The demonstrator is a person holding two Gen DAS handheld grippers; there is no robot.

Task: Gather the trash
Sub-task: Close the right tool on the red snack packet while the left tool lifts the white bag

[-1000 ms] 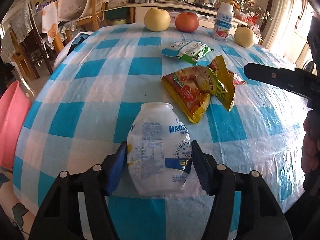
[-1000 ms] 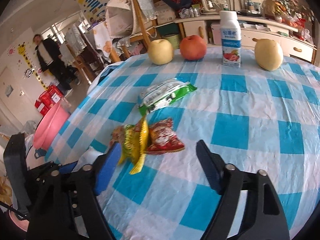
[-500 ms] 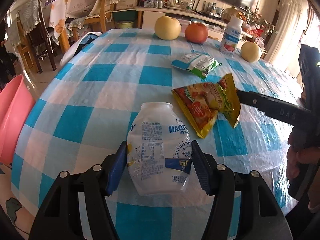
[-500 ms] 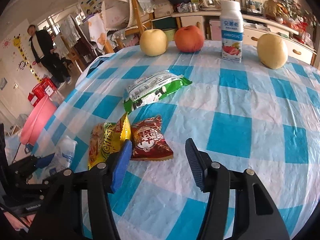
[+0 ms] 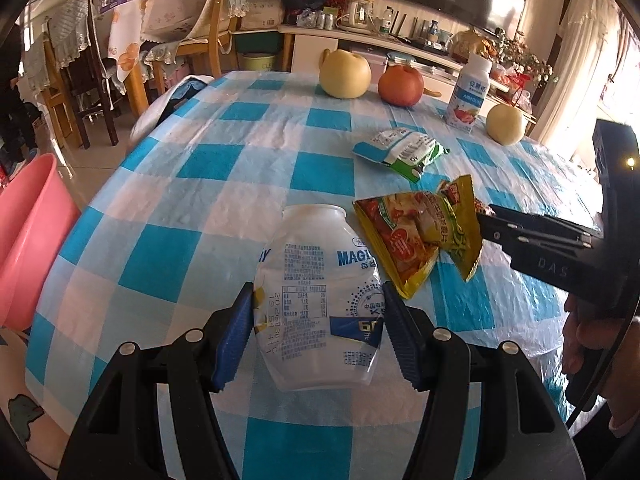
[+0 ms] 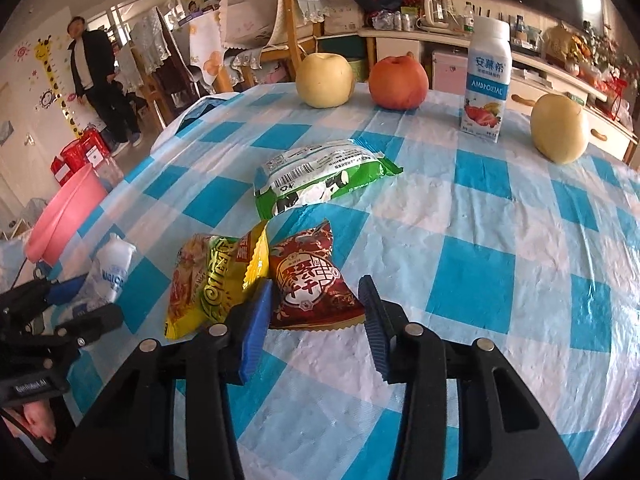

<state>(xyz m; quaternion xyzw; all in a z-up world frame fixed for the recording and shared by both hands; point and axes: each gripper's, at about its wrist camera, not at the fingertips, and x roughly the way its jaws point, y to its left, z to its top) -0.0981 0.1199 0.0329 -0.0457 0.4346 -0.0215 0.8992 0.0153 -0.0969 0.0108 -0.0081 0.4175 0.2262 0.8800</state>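
My left gripper [image 5: 318, 320] is shut on a crushed white plastic bottle [image 5: 320, 280], held just over the blue-checked tablecloth [image 5: 208, 208]. Right of the bottle lies a yellow snack packet [image 5: 416, 236]. In the right wrist view, a dark red snack packet [image 6: 308, 280] lies beside the yellow packet [image 6: 208, 280]. My right gripper [image 6: 316, 292] straddles the red packet's near end. Its jaws are closing and the blue pads stand close to the packet's sides without squeezing it. A green-and-white wrapper [image 6: 320, 176] lies further back.
Two yellow pears [image 6: 324, 80] [image 6: 560, 128], a red apple [image 6: 398, 82] and an upright yoghurt bottle [image 6: 486, 80] stand along the table's far edge. A pink basin [image 5: 28, 232] sits on the floor at the left. Chairs and a standing person [image 6: 92, 76] are beyond.
My right gripper has come in lower over the red packet and its jaws have narrowed around it. The left gripper keeps the bottle almost where it was.
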